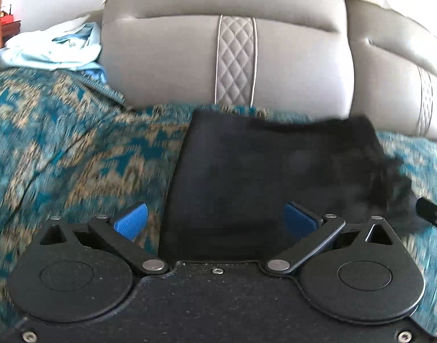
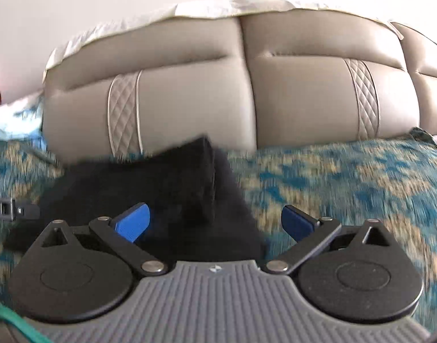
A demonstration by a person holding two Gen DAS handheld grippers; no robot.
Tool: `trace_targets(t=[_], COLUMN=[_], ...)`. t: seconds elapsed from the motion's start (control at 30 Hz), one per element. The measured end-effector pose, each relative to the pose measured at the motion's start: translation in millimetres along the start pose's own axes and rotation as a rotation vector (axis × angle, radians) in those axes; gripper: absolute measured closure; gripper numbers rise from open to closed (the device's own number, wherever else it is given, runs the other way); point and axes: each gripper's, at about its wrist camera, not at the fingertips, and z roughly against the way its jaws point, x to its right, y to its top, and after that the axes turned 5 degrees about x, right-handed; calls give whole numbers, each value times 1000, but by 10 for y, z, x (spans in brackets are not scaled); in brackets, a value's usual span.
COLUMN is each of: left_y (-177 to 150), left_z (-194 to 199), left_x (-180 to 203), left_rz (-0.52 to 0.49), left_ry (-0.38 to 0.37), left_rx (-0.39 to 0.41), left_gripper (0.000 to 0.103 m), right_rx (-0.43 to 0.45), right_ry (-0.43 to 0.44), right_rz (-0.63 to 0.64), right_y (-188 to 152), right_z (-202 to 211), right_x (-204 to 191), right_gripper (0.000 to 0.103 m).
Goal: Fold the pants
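Note:
The black pants [image 1: 269, 171] lie folded into a compact dark stack on the teal and tan patterned bedspread [image 1: 61, 148], close to the headboard. My left gripper [image 1: 217, 221] is open and empty, its blue pads wide apart just above the stack's near left part. The pants also show in the right wrist view [image 2: 167, 188], with a rumpled ridge at their right side. My right gripper [image 2: 215, 223] is open and empty over the stack's near right edge. Both views are motion-blurred. The other gripper's body shows at each frame's edge.
A padded grey headboard [image 1: 167, 60] with quilted strips rises right behind the pants. A pale blue cloth pile [image 1: 52, 48] lies at the far left by the headboard. Bedspread [image 2: 347, 188] stretches to the right of the pants.

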Motion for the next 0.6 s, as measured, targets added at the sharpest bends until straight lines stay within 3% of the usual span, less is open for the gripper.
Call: trace_targets(t=[0.17, 0.23, 0.3, 0.43, 0.6], left_y=[-380, -455, -463, -490, -491], left_z=[7, 36, 46, 62, 48], left_x=[46, 80, 128, 76, 81], left_rz=[-18, -18, -55, -8, -19], left_ry=[34, 35, 41, 20, 25], left_rx=[-74, -52, -44, -49, -37], left_gripper=[0, 0, 0, 0, 0], right_rx=[5, 12, 0, -35, -37], right_ry=[-1, -6, -16, -21, -19], right_rz=[123, 165, 178, 189, 207], right_y=[-294, -357, -398, -449, -482], right_z=[178, 199, 153, 62, 55], right_x=[-298, -386, -432, -491, -517], right_gripper=[0, 0, 0, 0, 0])
